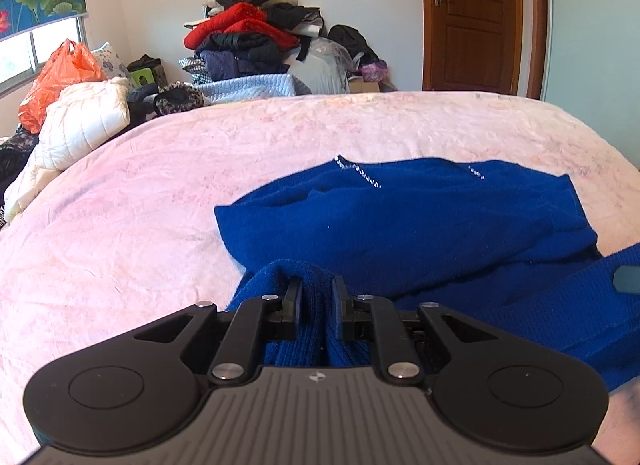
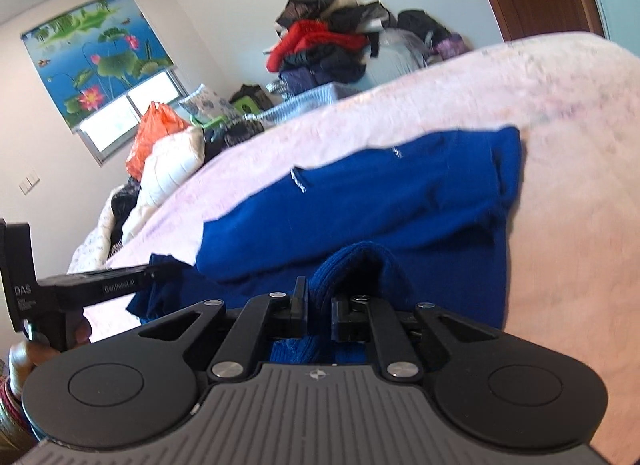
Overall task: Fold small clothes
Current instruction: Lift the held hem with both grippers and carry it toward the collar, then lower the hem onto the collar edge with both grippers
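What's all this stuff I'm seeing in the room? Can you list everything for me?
blue sweater: one, royal blue knit, spread on the bed, near edge bunched in both claws
bedspread: one, pale pink, covering the bed
white quilted jacket: one, at the bed's far left edge
orange plastic bag: one, behind the white jacket by the window
clothes pile: one heap, red, black and navy, against the far wall
light blue quilted blanket: one, below the pile
lotus roller blind: one, blue and green, over the window
wooden door: one, brown, far right
left claw: black, shut on the sweater
right claw: black, shut on the sweater
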